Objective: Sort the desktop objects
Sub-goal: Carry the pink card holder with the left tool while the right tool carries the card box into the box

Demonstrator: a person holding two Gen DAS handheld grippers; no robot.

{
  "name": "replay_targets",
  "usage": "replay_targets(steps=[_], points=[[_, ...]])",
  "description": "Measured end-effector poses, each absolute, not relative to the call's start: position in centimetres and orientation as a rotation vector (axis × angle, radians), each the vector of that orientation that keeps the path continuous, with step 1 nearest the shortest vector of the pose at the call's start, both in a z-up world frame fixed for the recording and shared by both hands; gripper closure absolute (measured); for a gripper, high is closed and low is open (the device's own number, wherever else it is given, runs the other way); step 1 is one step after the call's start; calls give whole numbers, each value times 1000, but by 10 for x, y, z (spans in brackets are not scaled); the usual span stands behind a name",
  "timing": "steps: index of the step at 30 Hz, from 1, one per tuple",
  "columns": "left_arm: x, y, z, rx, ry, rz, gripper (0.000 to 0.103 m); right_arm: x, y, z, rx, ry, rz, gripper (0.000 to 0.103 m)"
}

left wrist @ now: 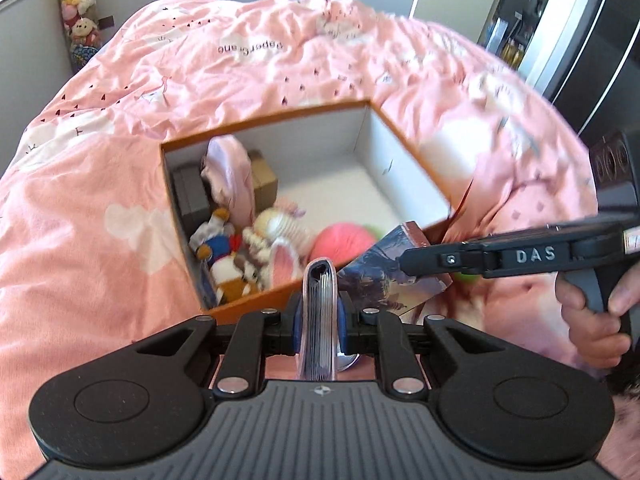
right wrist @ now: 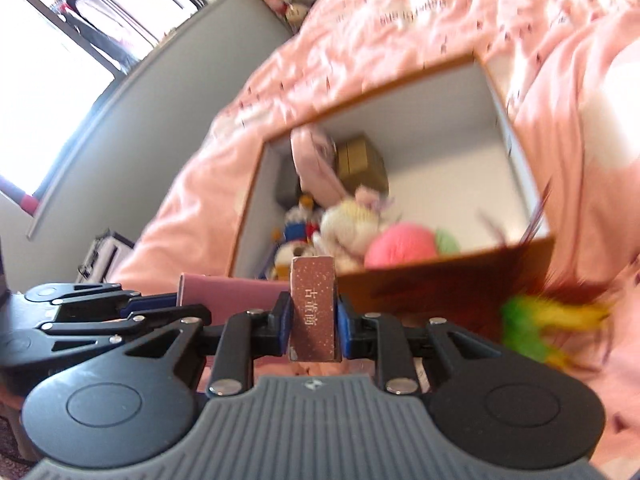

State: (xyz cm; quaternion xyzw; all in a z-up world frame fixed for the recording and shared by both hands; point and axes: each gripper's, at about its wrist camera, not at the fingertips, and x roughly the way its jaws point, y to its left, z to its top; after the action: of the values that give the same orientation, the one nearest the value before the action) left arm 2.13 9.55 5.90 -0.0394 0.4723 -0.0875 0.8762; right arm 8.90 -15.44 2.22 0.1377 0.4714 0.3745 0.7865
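Note:
My left gripper (left wrist: 319,316) is shut on a thin pink notebook (left wrist: 318,280), held edge-on just in front of the orange box (left wrist: 280,118). In the right wrist view the same gripper (right wrist: 176,306) shows at the left with the pink notebook (right wrist: 236,294). My right gripper (right wrist: 313,320) is shut on a brown-spined book (right wrist: 312,300). From the left wrist view that gripper (left wrist: 408,266) clamps the book (left wrist: 372,280) over the box's near right corner. A person's hand (left wrist: 592,320) holds its handle.
The white-lined box holds plush toys (left wrist: 256,248), a pink ball (left wrist: 340,240), a small cardboard carton (left wrist: 264,184) and a dark case (left wrist: 192,196). It sits on a pink quilt (left wrist: 280,60). A green and yellow feather toy (right wrist: 536,320) lies right of the box.

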Motion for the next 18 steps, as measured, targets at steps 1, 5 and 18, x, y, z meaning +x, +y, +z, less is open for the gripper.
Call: replay_targets(steps=[1, 5, 18], points=[[24, 97, 63, -97, 978, -185, 84, 90, -157, 27, 297, 999, 805, 78], [38, 96, 79, -117, 914, -159, 84, 100, -164, 42, 303, 936, 789, 79], [103, 94, 65, -236, 891, -114, 84, 148, -156, 48, 212, 800, 656, 79]])
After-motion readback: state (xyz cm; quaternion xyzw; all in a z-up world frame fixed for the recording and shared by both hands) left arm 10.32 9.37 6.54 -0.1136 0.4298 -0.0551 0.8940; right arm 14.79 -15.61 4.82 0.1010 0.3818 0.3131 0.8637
